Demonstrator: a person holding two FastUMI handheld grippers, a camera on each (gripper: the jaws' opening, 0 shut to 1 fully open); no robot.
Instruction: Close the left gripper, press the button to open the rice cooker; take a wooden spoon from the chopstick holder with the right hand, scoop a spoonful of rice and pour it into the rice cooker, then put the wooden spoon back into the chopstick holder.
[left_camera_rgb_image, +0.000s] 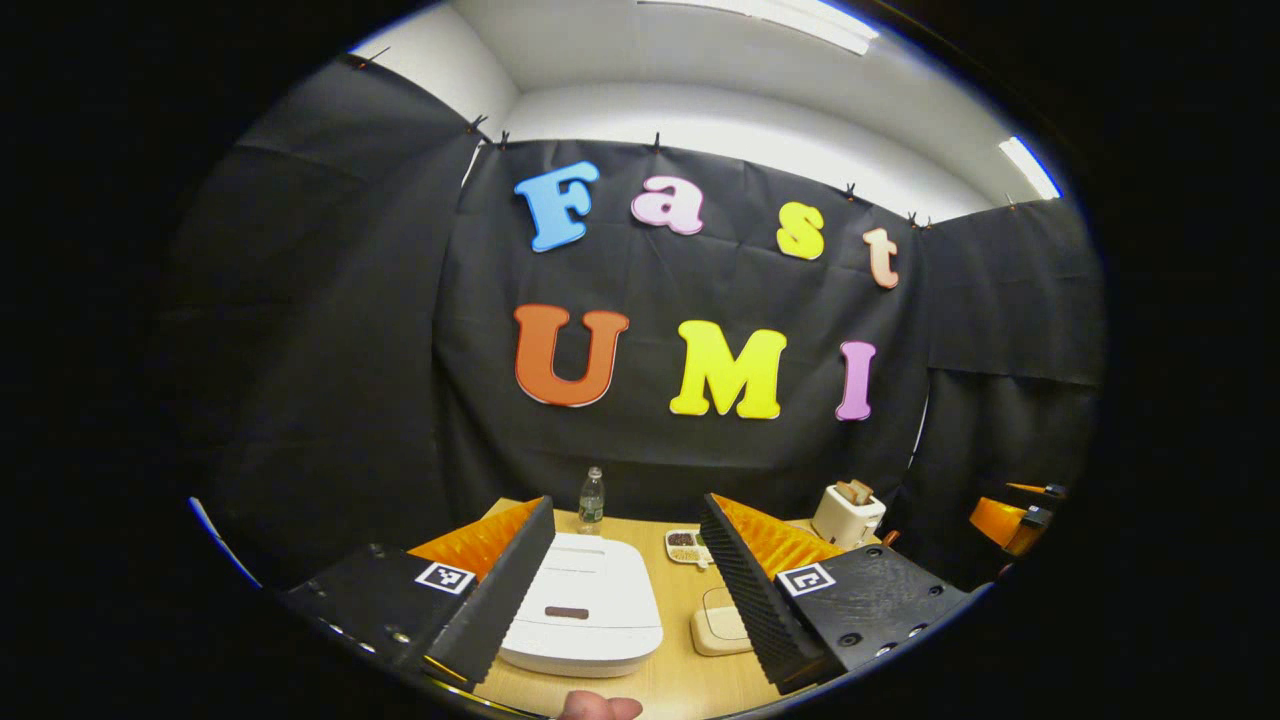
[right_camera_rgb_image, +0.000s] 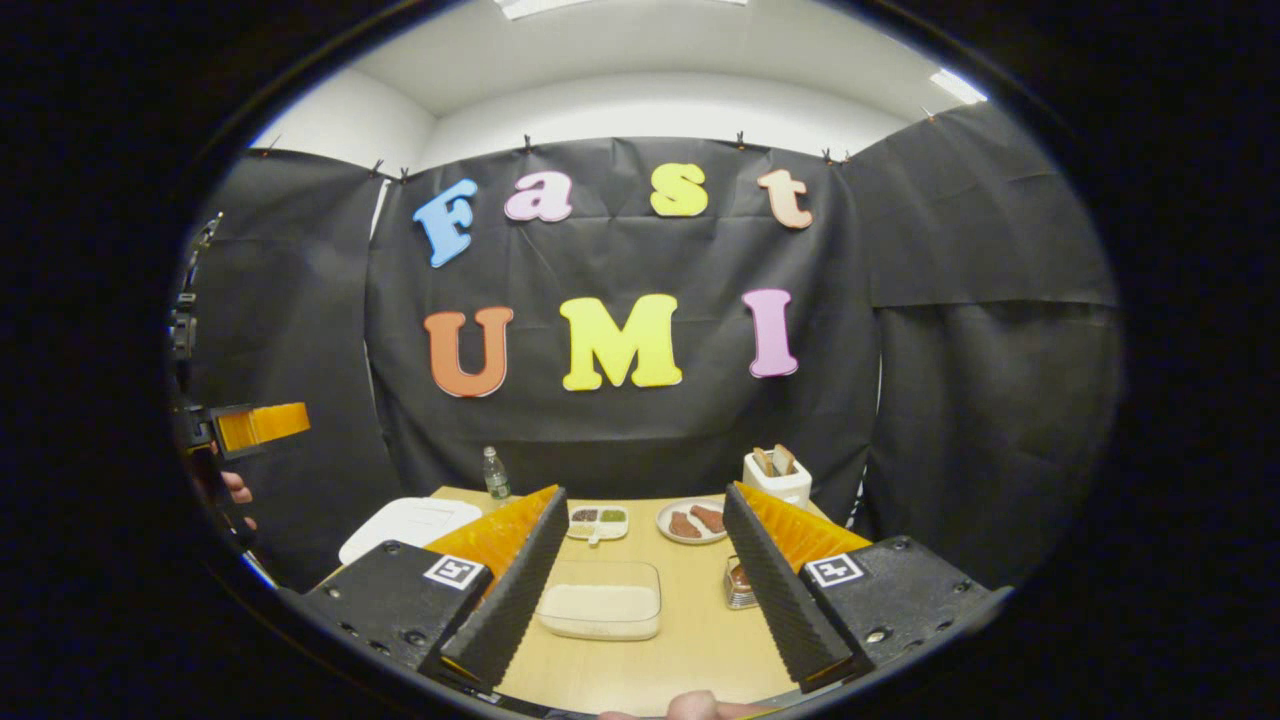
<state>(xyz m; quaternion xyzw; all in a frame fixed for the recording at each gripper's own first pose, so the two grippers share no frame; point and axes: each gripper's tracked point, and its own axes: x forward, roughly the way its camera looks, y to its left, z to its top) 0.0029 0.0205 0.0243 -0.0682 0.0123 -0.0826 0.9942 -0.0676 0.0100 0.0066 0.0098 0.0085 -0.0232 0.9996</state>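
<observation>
The white rice cooker (left_camera_rgb_image: 580, 610) sits on the wooden table with its lid down and a dark button (left_camera_rgb_image: 567, 612) near the lid's front. It lies just below and ahead of my left gripper (left_camera_rgb_image: 627, 505), which is open and empty. Right of the cooker lies a shallow tub of rice (left_camera_rgb_image: 720, 625). My right gripper (right_camera_rgb_image: 645, 492) is open and empty above the same rice tub (right_camera_rgb_image: 600, 600). A small metal holder (right_camera_rgb_image: 738, 585) peeks out beside its right finger, mostly hidden. The cooker (right_camera_rgb_image: 410, 525) lies to the left there.
At the back of the table stand a water bottle (left_camera_rgb_image: 591, 500), a small divided dish (left_camera_rgb_image: 685, 545) and a toaster (left_camera_rgb_image: 848, 512). A plate of food (right_camera_rgb_image: 692, 521) lies near the toaster (right_camera_rgb_image: 778, 478). A hand (right_camera_rgb_image: 235, 490) holds the other gripper at far left.
</observation>
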